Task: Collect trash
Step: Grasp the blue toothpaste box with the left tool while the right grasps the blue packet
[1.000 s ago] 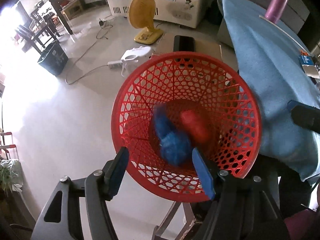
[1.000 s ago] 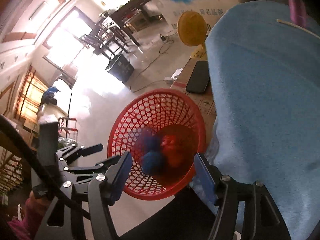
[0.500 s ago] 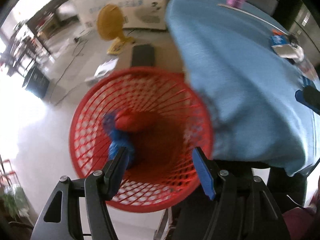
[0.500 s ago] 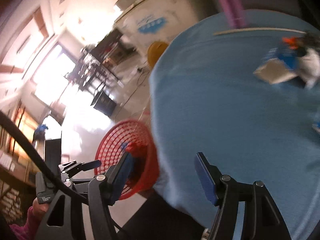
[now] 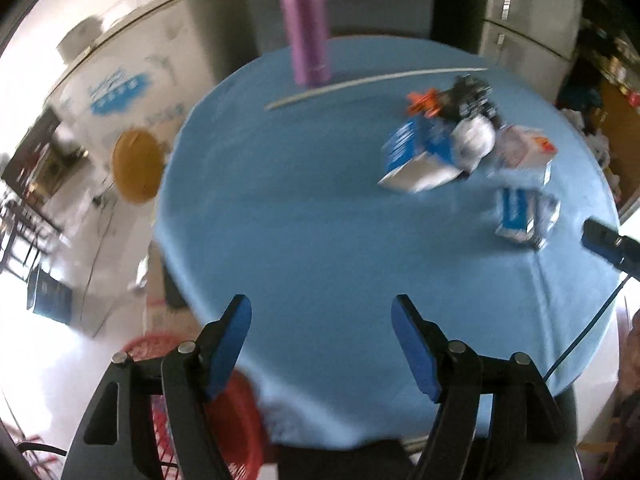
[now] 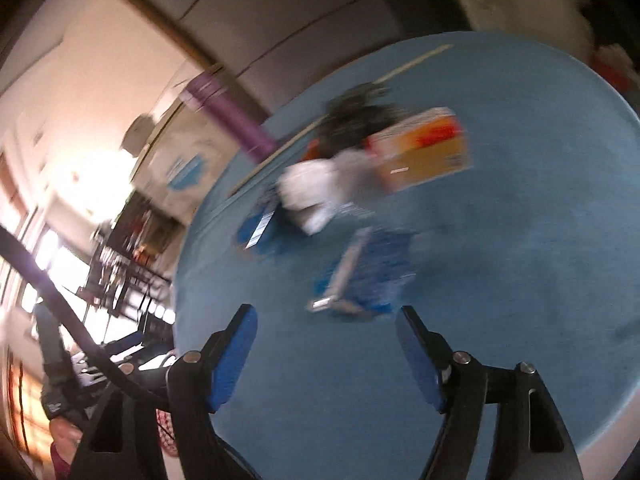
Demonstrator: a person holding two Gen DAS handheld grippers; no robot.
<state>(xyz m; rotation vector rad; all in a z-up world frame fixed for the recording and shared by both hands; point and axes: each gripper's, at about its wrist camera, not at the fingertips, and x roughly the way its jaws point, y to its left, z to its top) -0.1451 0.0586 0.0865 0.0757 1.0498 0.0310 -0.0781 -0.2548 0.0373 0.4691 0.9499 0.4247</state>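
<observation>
Trash lies on the blue-clothed round table (image 5: 300, 220): a blue and white carton (image 5: 420, 156), a crumpled white paper (image 5: 474, 140), a small blue wrapper (image 5: 524, 212) and a dark and orange scrap pile (image 5: 456, 98). My left gripper (image 5: 322, 344) is open and empty over the table's near edge. The red basket (image 5: 236, 412) shows at the lower left, below the table edge. In the right wrist view my right gripper (image 6: 326, 350) is open and empty, just short of the blue wrapper (image 6: 368, 272); beyond lie white paper (image 6: 316, 188) and an orange box (image 6: 424, 152).
A purple flask (image 5: 306, 24) stands at the table's far side beside a long pale stick (image 5: 372, 80). A yellow fan (image 5: 136, 164) and a white freezer (image 5: 116, 80) stand on the floor to the left. The right gripper's tip (image 5: 608, 240) shows at the table's right.
Both views have swung up from the red basket to the table top. The basket with blue and red trash has dropped to the lower left. Both grippers stay open.
</observation>
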